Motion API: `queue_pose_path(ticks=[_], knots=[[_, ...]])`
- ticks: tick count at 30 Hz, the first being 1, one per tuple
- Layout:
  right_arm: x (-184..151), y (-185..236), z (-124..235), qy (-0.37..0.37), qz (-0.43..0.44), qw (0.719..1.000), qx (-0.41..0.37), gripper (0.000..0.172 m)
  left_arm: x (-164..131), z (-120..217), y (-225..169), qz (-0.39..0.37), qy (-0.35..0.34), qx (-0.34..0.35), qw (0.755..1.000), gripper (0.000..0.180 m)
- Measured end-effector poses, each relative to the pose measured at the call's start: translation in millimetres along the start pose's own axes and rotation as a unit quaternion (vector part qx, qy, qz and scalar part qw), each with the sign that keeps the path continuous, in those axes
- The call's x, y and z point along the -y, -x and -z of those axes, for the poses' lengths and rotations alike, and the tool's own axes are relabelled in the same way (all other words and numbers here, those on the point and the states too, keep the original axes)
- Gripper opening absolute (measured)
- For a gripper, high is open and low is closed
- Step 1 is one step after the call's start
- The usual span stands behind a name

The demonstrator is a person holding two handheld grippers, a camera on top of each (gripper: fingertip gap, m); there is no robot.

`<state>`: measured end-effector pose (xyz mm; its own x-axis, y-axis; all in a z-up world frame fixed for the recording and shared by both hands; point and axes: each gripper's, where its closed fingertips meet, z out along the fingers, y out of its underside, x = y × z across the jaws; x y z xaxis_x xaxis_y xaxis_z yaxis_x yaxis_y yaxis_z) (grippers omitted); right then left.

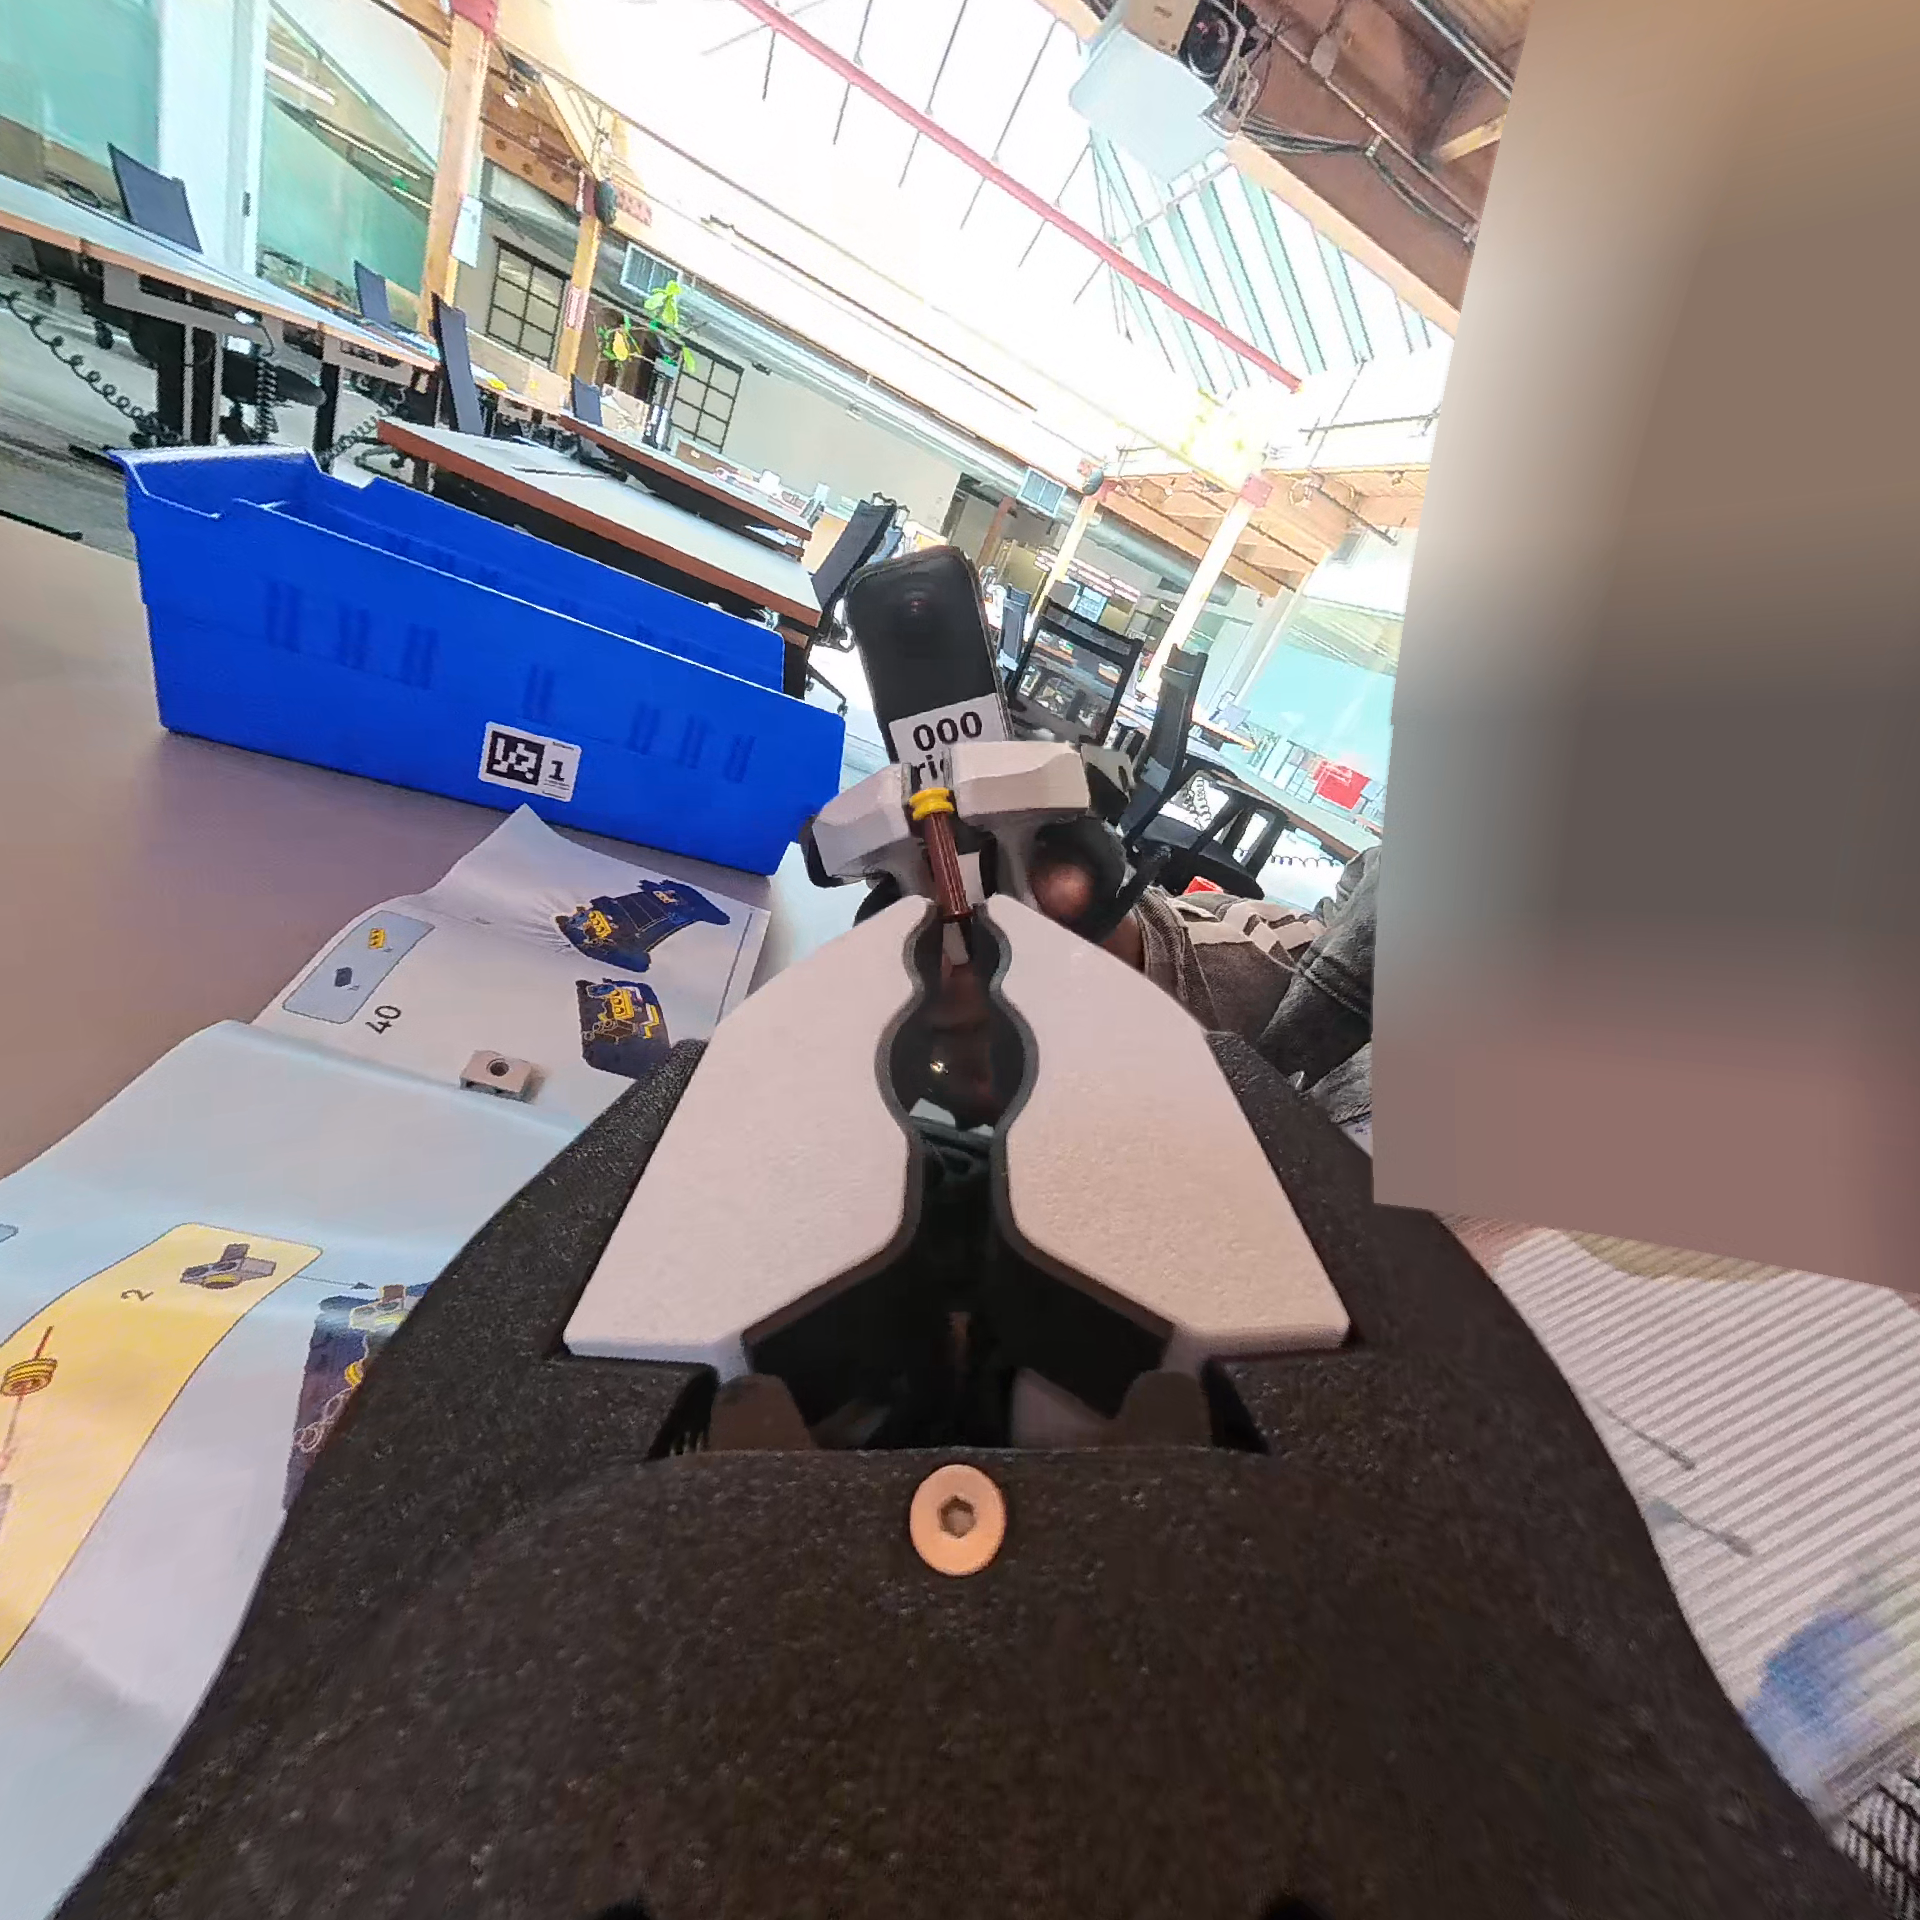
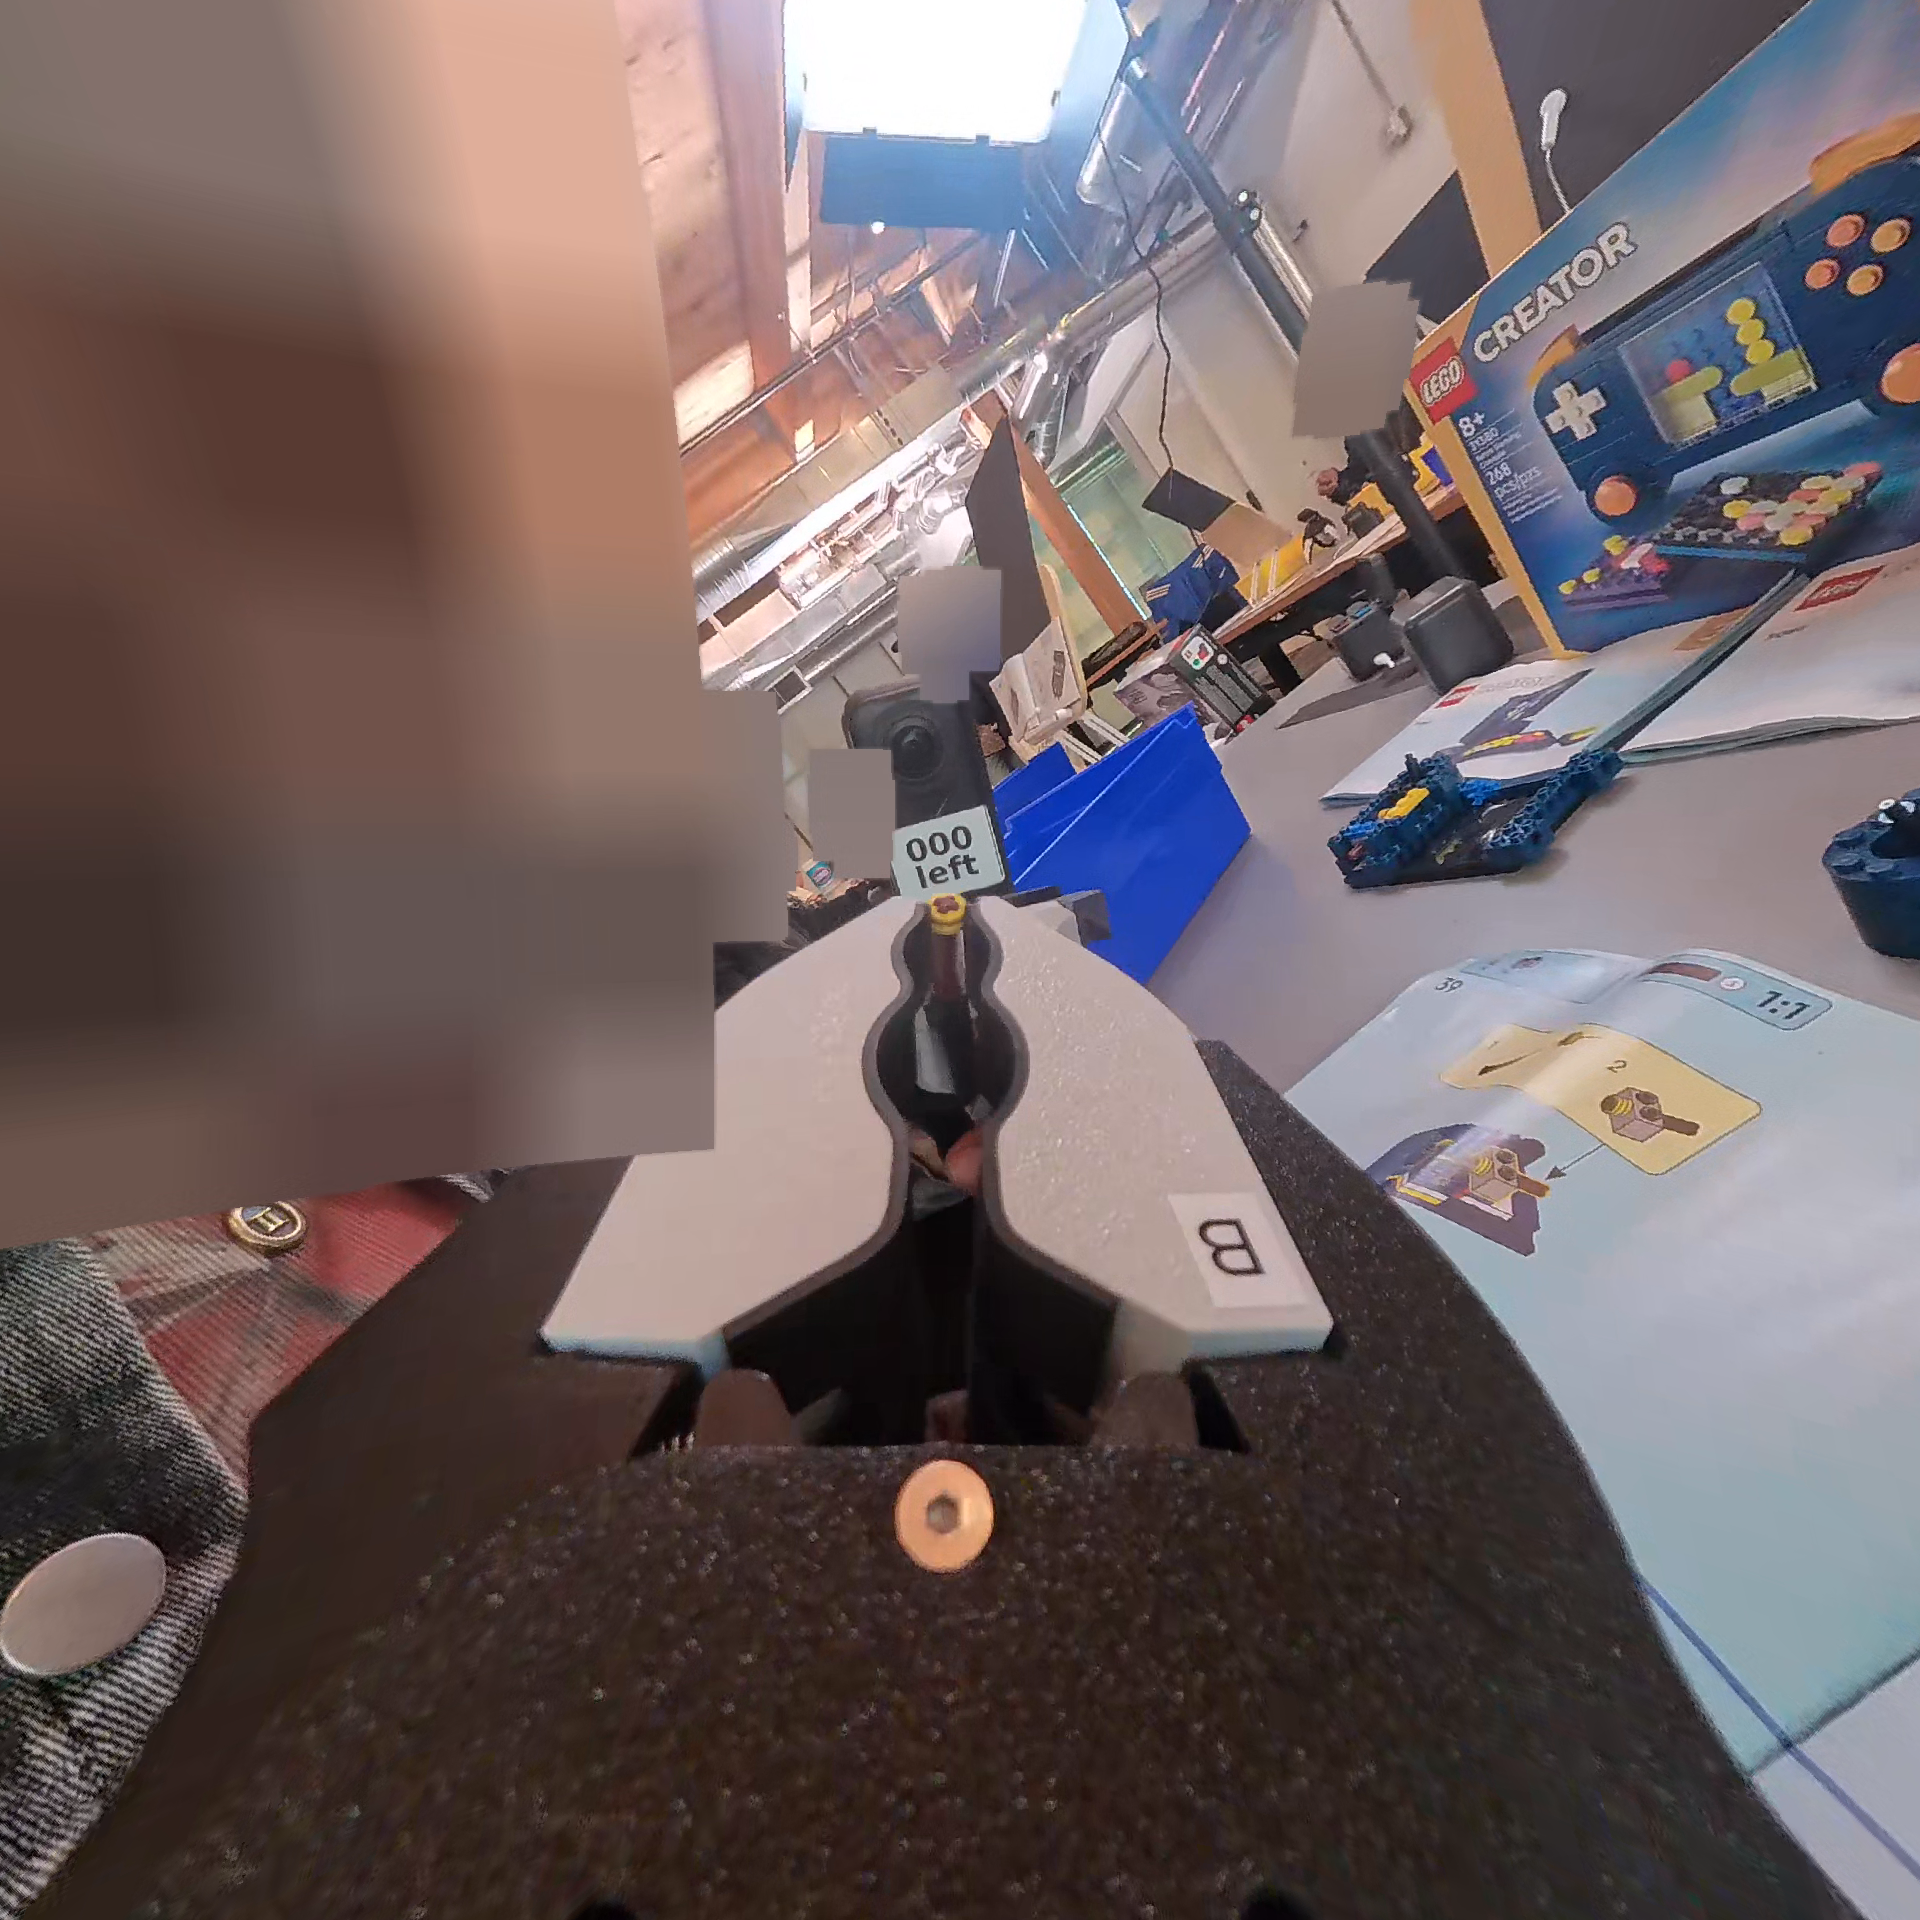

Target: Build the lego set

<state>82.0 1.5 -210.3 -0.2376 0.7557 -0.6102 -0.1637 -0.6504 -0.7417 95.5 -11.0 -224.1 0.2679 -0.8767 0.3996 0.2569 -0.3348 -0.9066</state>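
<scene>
Presently, both grippers meet tip to tip above the grey table (image 1: 156,831), sharing one brown axle (image 1: 943,862) with a yellow bushing (image 1: 930,802): the right gripper (image 1: 928,805) pinches the bushing end, the left gripper (image 1: 961,920) is pressed together on the opposite end. Open instruction booklet (image 1: 499,956) and small grey brick (image 1: 499,1070) lie near left; blue bin (image 1: 416,644) far left; dark-blue brick assembly (image 2: 1475,810) and set box (image 2: 1683,416) far right.
</scene>
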Motion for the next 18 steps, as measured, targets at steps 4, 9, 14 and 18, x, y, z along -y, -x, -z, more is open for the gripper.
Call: queue_pose_path(ticks=[4, 9, 14, 18], knots=[[-12, -3, 4, 0.059, 0.029, 0.998, -0.011, 0.006, -12, 5, 1, -0.032, 0.061, 0.005, 0.998, 0.004], [-55, -10, 20, 0.236, 0.084, 0.968, -0.025, 0.006, -58, 15, 1, -0.094, 0.219, 0.009, 0.971, 0.004], [-74, -5, 30, 0.29, 0.126, 0.949, 0.004, 0.009, -81, 18, -6, -0.114, 0.287, -0.011, 0.951, 0.004], [-80, -7, 34, 0.304, 0.144, 0.942, 0.007, 0.008, -87, 18, -6, -0.118, 0.304, -0.013, 0.945, 0.004]])
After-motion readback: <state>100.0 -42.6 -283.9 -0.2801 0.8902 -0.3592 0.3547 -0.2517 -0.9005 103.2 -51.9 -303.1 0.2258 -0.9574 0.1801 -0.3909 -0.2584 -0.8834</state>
